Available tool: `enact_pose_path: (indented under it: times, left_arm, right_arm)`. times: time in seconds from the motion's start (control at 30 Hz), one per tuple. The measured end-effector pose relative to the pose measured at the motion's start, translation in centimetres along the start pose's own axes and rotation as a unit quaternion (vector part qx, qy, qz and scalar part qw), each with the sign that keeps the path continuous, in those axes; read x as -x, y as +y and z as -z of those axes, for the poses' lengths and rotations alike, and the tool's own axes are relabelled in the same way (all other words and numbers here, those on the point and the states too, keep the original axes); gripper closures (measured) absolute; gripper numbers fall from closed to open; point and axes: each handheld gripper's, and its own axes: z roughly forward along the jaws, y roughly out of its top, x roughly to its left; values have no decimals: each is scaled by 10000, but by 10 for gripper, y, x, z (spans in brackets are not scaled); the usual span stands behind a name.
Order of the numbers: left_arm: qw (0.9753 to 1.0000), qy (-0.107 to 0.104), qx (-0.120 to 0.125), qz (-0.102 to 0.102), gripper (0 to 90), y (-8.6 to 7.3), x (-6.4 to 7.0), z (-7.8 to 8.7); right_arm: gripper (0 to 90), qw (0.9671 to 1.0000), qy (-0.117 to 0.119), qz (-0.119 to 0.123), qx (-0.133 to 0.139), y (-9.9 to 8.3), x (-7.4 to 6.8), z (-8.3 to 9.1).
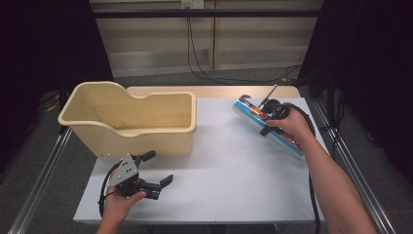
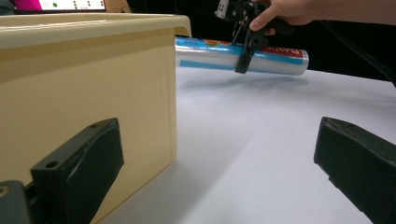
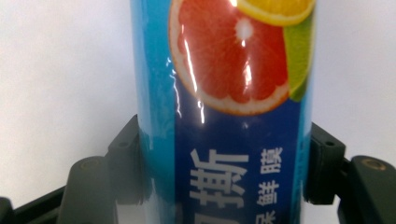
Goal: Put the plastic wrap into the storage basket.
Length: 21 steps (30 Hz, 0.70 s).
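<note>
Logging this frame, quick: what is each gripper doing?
Left gripper: open, holding nothing.
Right gripper: closed on the blue roll.

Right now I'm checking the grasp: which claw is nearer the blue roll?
Right. The right claw straddles the blue roll; the left claw sits open, far across the table.

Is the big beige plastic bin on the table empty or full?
Empty, as far as visible: the high view shows the beige plastic bin's bare inner walls and floor, though its near wall hides some floor.
</note>
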Motion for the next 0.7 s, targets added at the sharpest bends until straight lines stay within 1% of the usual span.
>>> enact_pose_path:
  times: [0.03, 0.1, 0.17, 0.2, 0.23, 0.27, 0.3, 0.37, 0.4, 0.47, 0.53, 0.6, 0.63, 0.67, 0.7]
  left_arm:
    - [10000, -7, 1, 0, 13, 0, 0, 0]
    - [10000, -15, -15, -6, 13, 0, 1, -1]
    - [10000, -21, -12, 0, 13, 0, 2, -2]
    - [10000, -21, -12, 0, 13, 0, 2, -2]
    - [10000, -29, -12, 3, 13, 1, 2, -2]
    - [10000, -29, -12, 3, 13, 1, 2, -2]
    - [10000, -33, -14, -3, 13, 1, 2, -2]
    - [10000, -34, -15, -11, 13, 1, 2, -2]
    - [10000, -35, -15, -19, 13, 1, 2, -3]
    - [10000, -38, -14, -18, 13, 1, 3, -3]
    - [10000, -34, -20, -16, 13, 1, 3, -2]
    - [10000, -38, -14, -15, 13, 1, 3, -2]
    - [10000, -46, -14, -19, 13, 1, 2, -2]
    - [10000, -46, -14, -19, 13, 1, 2, -2]
    - [10000, -47, -4, -5, 13, 1, 2, -2]
  right_arm:
    - [317, 9999, 85, -34, 41, 0, 1, 3]
    - [318, 9997, 108, -26, 197, 0, 0, 8]
    - [317, 9997, 105, 56, 229, 2, -4, 16]
    - [317, 9997, 105, 56, 229, 2, -4, 16]
    - [318, 9995, 103, 85, 272, 4, -7, 21]
    - [318, 9995, 103, 85, 272, 4, -7, 21]
    - [318, 9994, 140, 130, 287, 5, -8, 24]
    - [318, 9992, 102, 247, 304, 8, -11, 29]
    - [318, 9989, 103, 314, 337, 11, -14, 35]
    - [318, 9988, 119, 315, 349, 13, -16, 37]
    - [318, 9981, 122, 434, 425, 18, -19, 45]
    - [317, 9979, 110, 462, 436, 19, -20, 47]
    - [318, 9975, 123, 517, 458, 22, -22, 51]
    - [318, 9975, 123, 517, 458, 22, -22, 51]
    - [318, 9976, 107, 548, 413, 26, -25, 55]
